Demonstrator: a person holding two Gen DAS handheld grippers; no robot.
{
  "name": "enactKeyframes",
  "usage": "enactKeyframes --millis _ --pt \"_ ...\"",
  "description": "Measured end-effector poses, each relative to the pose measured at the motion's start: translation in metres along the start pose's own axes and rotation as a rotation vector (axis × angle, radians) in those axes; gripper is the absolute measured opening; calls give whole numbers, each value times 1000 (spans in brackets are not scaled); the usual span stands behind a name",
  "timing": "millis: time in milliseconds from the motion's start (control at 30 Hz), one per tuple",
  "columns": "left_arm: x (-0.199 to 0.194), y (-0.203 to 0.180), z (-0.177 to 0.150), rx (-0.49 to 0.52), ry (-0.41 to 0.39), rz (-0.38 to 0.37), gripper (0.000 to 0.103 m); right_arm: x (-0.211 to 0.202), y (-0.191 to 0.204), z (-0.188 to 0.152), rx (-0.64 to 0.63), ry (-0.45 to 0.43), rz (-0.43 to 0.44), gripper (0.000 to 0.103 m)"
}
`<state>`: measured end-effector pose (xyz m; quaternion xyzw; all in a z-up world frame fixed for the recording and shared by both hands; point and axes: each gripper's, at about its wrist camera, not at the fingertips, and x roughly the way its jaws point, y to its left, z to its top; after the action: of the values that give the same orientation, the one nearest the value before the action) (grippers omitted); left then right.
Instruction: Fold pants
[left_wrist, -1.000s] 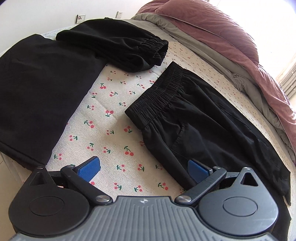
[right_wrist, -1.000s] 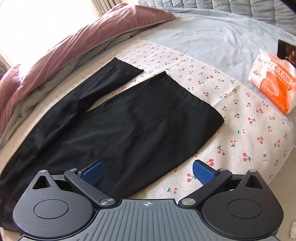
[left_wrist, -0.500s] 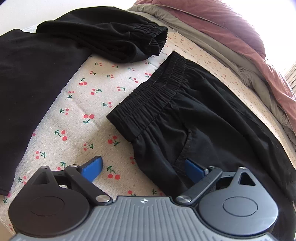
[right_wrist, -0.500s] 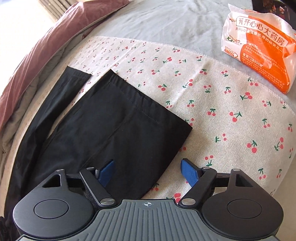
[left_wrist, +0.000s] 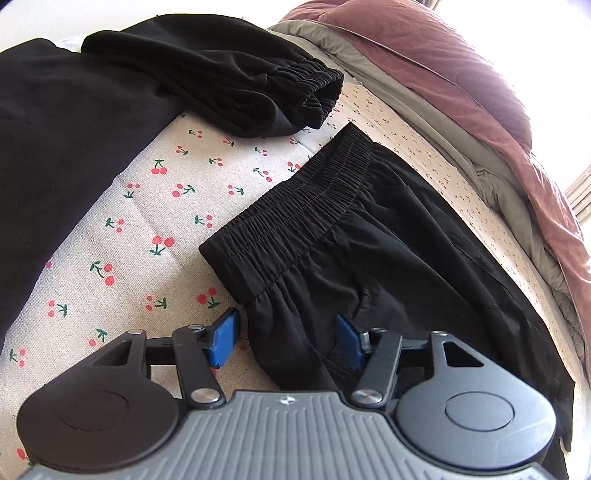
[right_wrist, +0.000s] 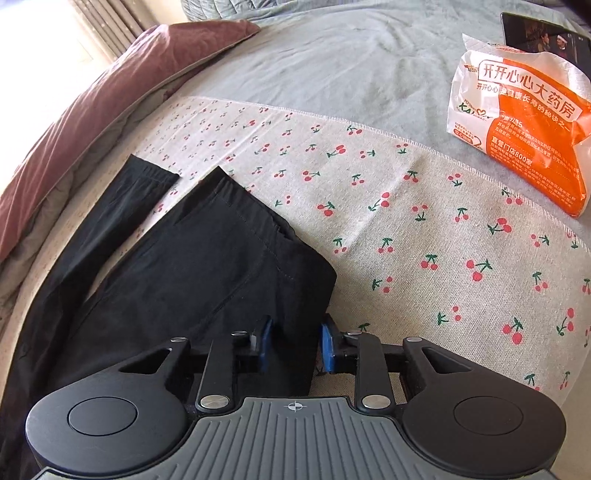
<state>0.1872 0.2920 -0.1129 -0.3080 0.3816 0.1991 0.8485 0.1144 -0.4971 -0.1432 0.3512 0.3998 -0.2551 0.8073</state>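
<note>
We log black pants (left_wrist: 369, 266) flat on the cherry-print cloth (left_wrist: 147, 229). Left gripper (left_wrist: 287, 341): jaws just narrowing, half-open around the waistband corner. Right gripper (right_wrist: 295, 345): jaws just closed, pinching a leg hem corner.

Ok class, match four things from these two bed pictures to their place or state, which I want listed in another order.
Things:
1. elastic waistband
2. orange packet
3. maroon quilt
4. right gripper

Places or states:
A. on the grey sheet, beyond the cherry cloth
B. shut on the leg end of the pants
C. flat on the cherry cloth
D. heaped by the curtains

Pairs: 1-C, 2-A, 3-D, 4-B
</note>
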Motion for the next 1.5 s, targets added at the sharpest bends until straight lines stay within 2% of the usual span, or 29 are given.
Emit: enactKeyframes --millis 33,67,167,333,467,600,633,767,867,900,967,1033,1133,1233,1300,1433,1500 --pt "2 -2 0 5 -3 27 8 3 -1 1 16 5 27 0" --pt "3 -3 0 8 -1 59 0 4 -3 1 27 4 28 0" --pt "-2 3 1 3 -11 37 0 -5 -10 -1 63 -27 65 0" --pt "-31 17 8 17 -50 25 0 -34 2 -6 -13 -92 83 0" --pt "-50 33 14 32 -71 49 0 -52 5 -13 -39 -69 122 0" --pt "-54 47 9 55 -61 66 0 -63 13 -24 -91 -61 88 0" --pt "-54 50 7 60 -60 66 0 -66 16 -26 -111 -76 67 0" --pt "-51 47 -4 95 -58 77 0 -104 38 -39 -244 -259 34 2" --pt "-46 41 -7 123 -31 101 0 -122 53 -41 -311 -336 25 9" --pt "-44 41 -8 113 -14 97 0 -123 54 -40 -318 -339 15 15" --pt "-45 50 -13 93 5 65 0 -117 50 -38 -290 -327 2 19" --pt "-46 55 -17 102 2 63 0 -113 38 -37 -235 -304 28 19" --pt "-52 61 -21 100 -5 47 1 -119 28 -39 -177 -325 142 19" --pt "-52 60 -20 104 -10 47 3 -126 40 -42 -218 -339 230 19" --pt "-53 56 -23 118 -7 50 5 -120 49 -45 -243 -325 227 22" --pt "-59 49 -31 168 -7 48 11 -96 52 -49 -244 -242 134 24" --pt "-64 46 -31 190 -22 54 14 -92 50 -46 -227 -211 116 26"
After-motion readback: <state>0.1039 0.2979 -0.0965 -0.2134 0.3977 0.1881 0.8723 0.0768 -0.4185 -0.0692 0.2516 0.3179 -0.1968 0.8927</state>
